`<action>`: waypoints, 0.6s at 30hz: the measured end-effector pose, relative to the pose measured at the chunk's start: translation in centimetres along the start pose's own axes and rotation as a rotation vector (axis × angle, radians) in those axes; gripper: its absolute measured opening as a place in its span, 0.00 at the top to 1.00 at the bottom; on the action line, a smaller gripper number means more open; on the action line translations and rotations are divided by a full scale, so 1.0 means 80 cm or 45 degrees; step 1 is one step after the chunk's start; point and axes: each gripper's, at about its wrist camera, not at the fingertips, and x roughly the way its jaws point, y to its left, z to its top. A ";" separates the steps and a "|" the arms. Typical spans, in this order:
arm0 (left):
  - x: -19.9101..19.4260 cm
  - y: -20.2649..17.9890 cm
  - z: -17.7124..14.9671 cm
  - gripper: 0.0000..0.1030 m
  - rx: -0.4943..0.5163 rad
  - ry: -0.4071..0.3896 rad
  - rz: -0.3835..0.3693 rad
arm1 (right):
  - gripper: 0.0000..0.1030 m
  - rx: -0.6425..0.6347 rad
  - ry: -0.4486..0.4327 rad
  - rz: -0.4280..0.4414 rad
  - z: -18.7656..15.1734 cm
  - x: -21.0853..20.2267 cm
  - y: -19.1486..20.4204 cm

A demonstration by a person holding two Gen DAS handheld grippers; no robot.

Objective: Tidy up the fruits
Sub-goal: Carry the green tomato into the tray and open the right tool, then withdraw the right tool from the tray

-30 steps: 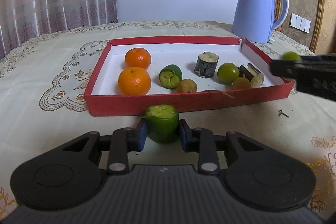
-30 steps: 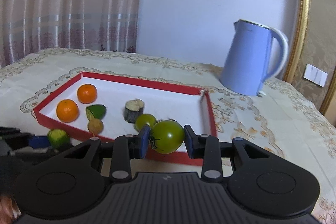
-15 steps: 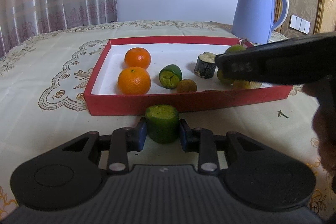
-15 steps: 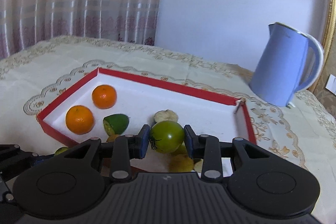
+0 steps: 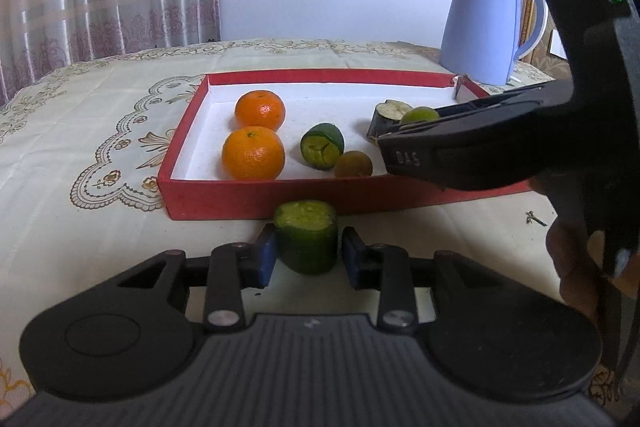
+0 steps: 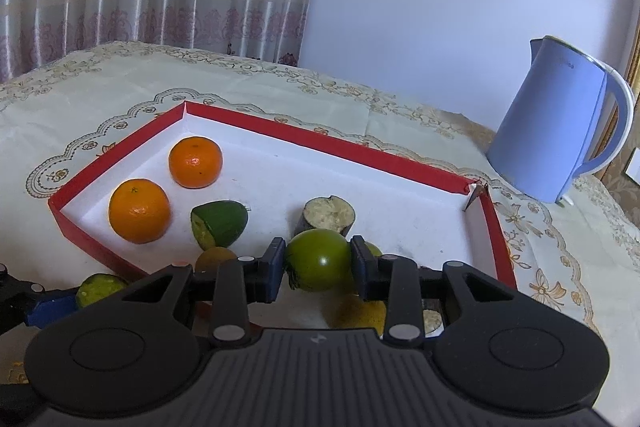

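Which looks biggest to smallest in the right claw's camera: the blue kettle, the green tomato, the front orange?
1. Blue kettle, biggest by far.
2. Green tomato and front orange look about alike. The tomato, held by the right claw, sits nearer the camera, so I won't rank them.
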 end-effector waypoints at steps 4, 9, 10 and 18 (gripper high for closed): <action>0.000 0.000 0.000 0.69 0.000 0.000 0.000 | 0.67 0.010 0.000 0.021 0.000 -0.002 -0.001; 0.000 0.000 0.000 0.69 0.000 0.000 0.000 | 0.65 0.048 -0.028 0.054 0.003 -0.016 -0.008; 0.000 -0.001 0.000 0.69 0.002 0.000 0.001 | 0.64 0.052 -0.040 0.058 0.002 -0.023 -0.010; 0.002 -0.001 0.000 0.69 0.006 0.002 0.001 | 0.40 0.146 -0.094 0.021 -0.046 -0.085 -0.043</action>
